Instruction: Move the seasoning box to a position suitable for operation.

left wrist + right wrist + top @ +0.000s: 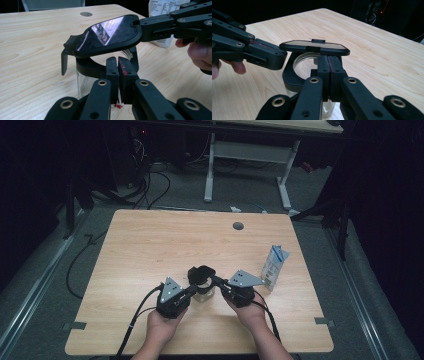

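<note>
Glass jar collar I'm clamping with the left gripper, while the right gripper, pinching the black hinged lid, is needing gentle, steady lift.

Light wood-grain tabletop, rounded corners, centred in the high view. Grey round cable grommet set near its 12 o'clock edge. Grey carpeted floor all round. Black cables loop across the floor at 11 o'clock. Second desk at 12 o'clock, light top, white metal legs with long feet. Metal floor rails run along the 9 and 3 o'clock sides. Grey tape patches lie on the floor by the near corners. Surroundings dark; light falls mainly on the tabletop and the nearby floor.
</note>
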### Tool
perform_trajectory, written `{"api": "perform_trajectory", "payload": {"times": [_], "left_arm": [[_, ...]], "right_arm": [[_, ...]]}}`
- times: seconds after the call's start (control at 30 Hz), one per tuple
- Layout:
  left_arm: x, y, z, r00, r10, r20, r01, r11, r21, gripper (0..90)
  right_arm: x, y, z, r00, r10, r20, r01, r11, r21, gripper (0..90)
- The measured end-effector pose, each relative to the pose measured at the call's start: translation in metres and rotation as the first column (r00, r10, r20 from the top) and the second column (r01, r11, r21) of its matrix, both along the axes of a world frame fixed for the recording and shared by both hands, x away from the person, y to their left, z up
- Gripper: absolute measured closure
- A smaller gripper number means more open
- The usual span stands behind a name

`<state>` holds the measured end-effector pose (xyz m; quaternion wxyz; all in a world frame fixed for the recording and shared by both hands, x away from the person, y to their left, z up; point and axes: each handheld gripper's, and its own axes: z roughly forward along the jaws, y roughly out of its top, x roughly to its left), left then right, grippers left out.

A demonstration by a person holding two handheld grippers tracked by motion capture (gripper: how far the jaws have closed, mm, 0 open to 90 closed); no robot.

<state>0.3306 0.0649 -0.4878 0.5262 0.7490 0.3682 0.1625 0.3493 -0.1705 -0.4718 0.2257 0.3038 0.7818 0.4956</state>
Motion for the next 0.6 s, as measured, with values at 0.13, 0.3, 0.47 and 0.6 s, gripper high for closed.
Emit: {"api": "perform_trajectory", "payload": {"times": [0.13,0.3,0.47,0.6], "left_arm": [[0.001,-0.002,0.002,1.0,-0.003,0.007,0.003,1.0,0.001,87.2],[0.002,-0.003,0.005,0.9999,-0.002,0.012,0.002,1.0,0.0,87.3],[0.006,-0.005,0.009,0.9998,-0.002,0.021,0.002,1.0,0.002,87.4],[0.008,-0.005,0.013,0.9995,0.008,0.032,-0.008,1.0,-0.002,87.3]], "right_arm": [[0.001,0.001,-0.002,0.9998,0.013,-0.014,-0.013,0.9999,-0.001,89.4],[0.0,0.006,-0.006,0.9992,0.026,-0.032,-0.026,0.9995,-0.015,89.0],[-0.003,0.008,-0.009,0.9989,0.028,-0.037,-0.029,0.9994,-0.021,89.1],[-0.005,0.008,-0.01,0.9991,0.027,-0.033,-0.027,0.9995,-0.018,89.1]]}}
